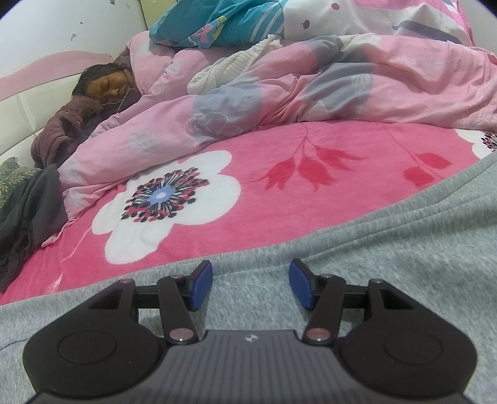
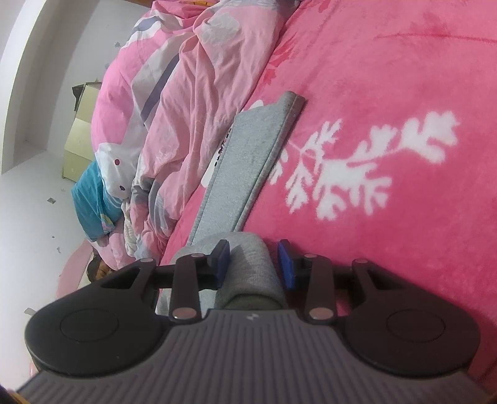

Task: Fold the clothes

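Note:
A grey knit garment (image 1: 372, 264) lies spread over the near part of the pink bed. My left gripper (image 1: 251, 286) hovers low over it, open, with only flat grey cloth showing between its blue pads. In the right wrist view the same grey garment (image 2: 245, 155) runs away as a long, narrow folded strip. Its near end is bunched into a thick roll. My right gripper (image 2: 253, 267) is shut on that roll, with a blue pad against each side. The camera view is tilted sideways.
A pink flowered blanket (image 1: 279, 205) covers the bed. A person (image 1: 105, 87) lies under a bunched pink quilt (image 1: 279, 93) along the far side. Dark clothes (image 1: 28, 211) are heaped at the left edge. A teal pillow (image 1: 217, 21) and a yellow cabinet (image 2: 77, 136) stand beyond.

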`<action>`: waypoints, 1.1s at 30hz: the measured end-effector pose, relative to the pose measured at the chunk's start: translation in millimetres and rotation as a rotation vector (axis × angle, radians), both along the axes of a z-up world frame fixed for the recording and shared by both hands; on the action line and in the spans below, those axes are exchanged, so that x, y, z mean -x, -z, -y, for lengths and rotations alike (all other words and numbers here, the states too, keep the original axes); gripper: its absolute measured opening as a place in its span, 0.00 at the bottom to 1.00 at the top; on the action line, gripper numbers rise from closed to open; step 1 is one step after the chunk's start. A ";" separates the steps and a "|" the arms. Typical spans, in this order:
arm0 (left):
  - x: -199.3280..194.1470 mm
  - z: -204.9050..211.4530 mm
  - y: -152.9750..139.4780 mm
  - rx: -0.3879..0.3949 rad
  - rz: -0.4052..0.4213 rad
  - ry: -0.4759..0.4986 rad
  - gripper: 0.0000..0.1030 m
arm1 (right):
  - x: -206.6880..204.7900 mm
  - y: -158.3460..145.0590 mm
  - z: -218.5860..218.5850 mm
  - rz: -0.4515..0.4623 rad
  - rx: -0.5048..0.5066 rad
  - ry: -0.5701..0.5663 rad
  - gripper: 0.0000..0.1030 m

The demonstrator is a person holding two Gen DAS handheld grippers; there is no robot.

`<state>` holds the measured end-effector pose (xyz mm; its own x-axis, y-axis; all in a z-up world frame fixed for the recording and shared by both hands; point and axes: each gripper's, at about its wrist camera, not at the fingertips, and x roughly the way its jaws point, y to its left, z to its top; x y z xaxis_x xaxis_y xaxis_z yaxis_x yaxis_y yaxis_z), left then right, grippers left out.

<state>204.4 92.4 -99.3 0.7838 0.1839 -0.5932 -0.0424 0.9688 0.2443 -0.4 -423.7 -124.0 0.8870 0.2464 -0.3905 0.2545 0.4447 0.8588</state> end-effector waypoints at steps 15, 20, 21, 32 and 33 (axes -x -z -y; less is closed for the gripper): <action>-0.4 -0.4 0.2 -0.002 0.001 -0.001 0.56 | -1.7 -0.2 -2.0 -0.004 0.005 0.002 0.32; -0.4 -0.5 0.3 -0.003 0.001 0.000 0.56 | -2.2 -14.4 -2.7 -0.012 0.094 0.023 0.33; -0.3 -0.4 0.3 -0.005 0.001 0.000 0.56 | -2.3 -17.2 -2.8 -0.013 0.111 0.027 0.34; 0.2 0.2 0.5 -0.002 0.003 -0.005 0.57 | -30.8 -73.4 -37.5 0.072 0.398 -0.126 0.51; 0.3 0.1 0.5 -0.002 0.003 -0.005 0.57 | -37.3 -77.5 -46.9 0.077 0.432 -0.166 0.51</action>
